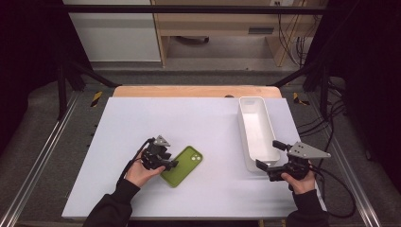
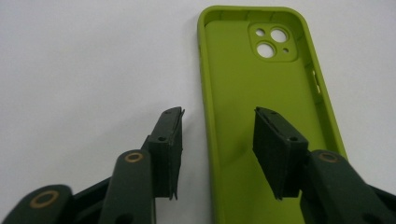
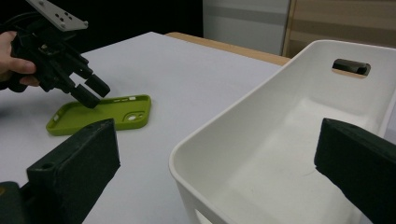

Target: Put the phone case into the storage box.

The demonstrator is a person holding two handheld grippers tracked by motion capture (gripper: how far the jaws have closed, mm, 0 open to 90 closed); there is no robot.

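High view shows a matte, lime-green phone case [image 1: 182,166], a rounded rectangle lying hollow side up on the smooth white table [image 1: 189,123], at about 7 o'clock from the table's centre. Left tool [image 1: 171,163] gapes wide astride the case's long rim, one jaw inside the shell and one outside. Right tool [image 1: 267,161], also wide, straddles the near end of the glossy white oblong bin [image 1: 257,133] at 4 o'clock.
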